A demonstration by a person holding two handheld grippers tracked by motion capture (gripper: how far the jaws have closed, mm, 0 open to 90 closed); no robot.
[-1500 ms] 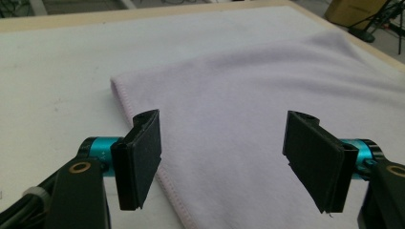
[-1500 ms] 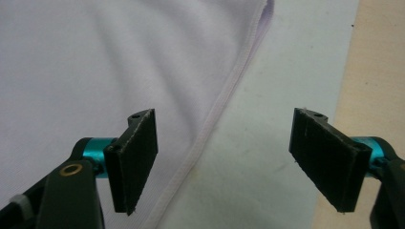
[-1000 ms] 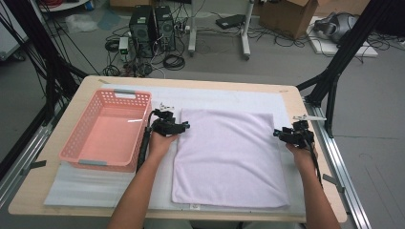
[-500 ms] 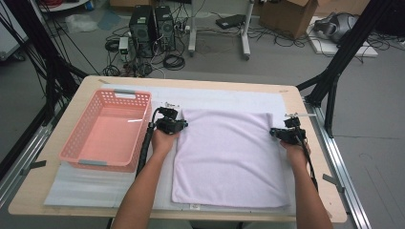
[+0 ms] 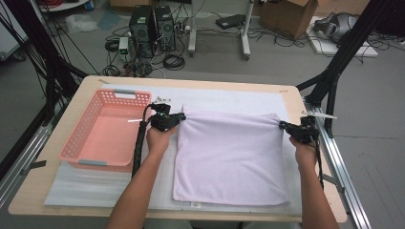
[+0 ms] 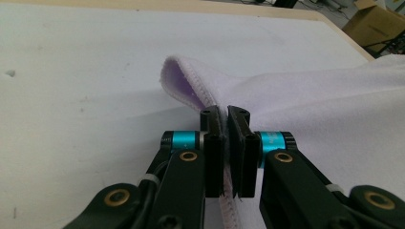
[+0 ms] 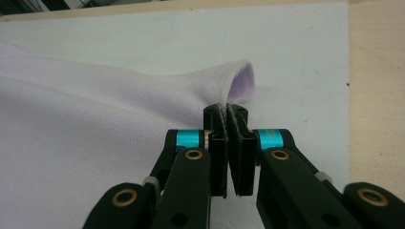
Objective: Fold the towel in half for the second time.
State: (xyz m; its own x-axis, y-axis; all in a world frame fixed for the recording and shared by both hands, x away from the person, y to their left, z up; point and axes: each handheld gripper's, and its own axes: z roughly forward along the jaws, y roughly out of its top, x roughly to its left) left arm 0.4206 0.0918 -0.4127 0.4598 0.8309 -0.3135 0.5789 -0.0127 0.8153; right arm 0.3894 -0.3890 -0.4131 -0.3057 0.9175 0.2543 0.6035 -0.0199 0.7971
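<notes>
Both tongs, left (image 5: 180,116) and right (image 5: 282,126), are now pinching the towel's (image 5: 229,157) far corners, lifting them slightly. Keeping the edge between them taut and level is helping the fold.

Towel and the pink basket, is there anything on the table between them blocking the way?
Nothing visible: between the towel and the pink basket lies only bare white mat, apart from the left claw and its forearm.

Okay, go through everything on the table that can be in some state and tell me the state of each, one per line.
Towel: lying flat, its two far corners pinched and lifted a little.
Left claw: shut on the towel's far left corner.
Right claw: shut on the towel's far right corner.
Basket: upright, empty, left of the towel.
</notes>
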